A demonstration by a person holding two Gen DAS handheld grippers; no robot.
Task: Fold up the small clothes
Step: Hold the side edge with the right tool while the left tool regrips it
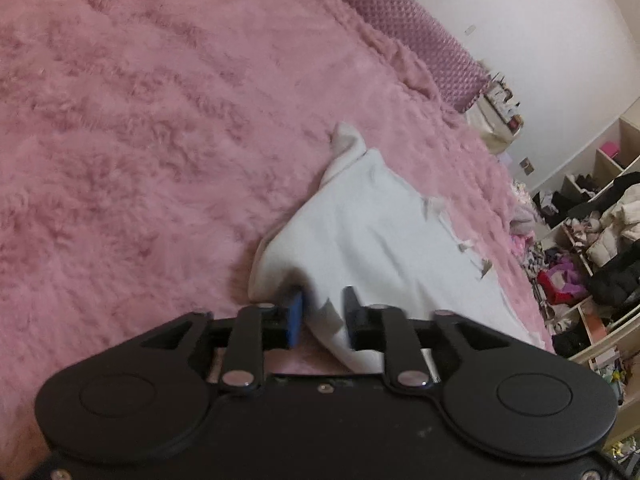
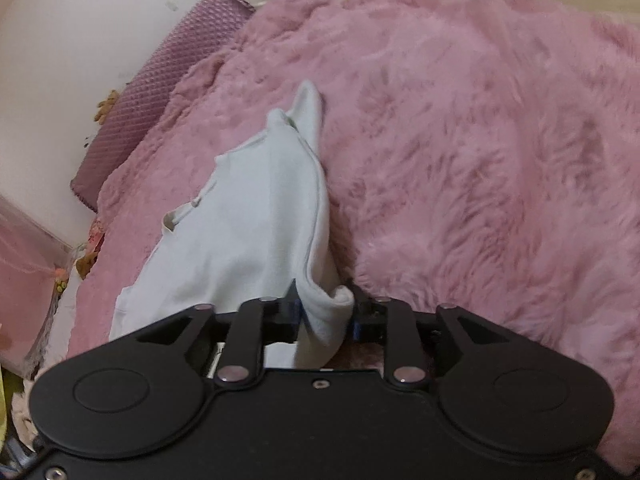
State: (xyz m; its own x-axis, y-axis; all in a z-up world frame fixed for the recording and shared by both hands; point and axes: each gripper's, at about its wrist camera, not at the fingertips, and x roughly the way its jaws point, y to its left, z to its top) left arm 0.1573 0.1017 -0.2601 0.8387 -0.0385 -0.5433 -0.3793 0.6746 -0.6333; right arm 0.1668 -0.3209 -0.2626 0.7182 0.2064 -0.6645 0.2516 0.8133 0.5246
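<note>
I hold a small pale garment by two near corners over a pink fluffy bed cover.

The pale garment lies mostly on the furry pink blanket, its far end tapering to a point toward the quilted mauve pillow. My right claw pinches a rolled edge of the garment's near end, lifting it off the blanket so the cloth can be carried over itself. My left claw has cloth between its fingers, but a gap shows beside the fabric, so I cannot tell whether it grips or only straddles the corner. I judge both near corners are raised for a first fold toward the pillow. Cluttered shelves stand beyond the garment's right side.
</note>
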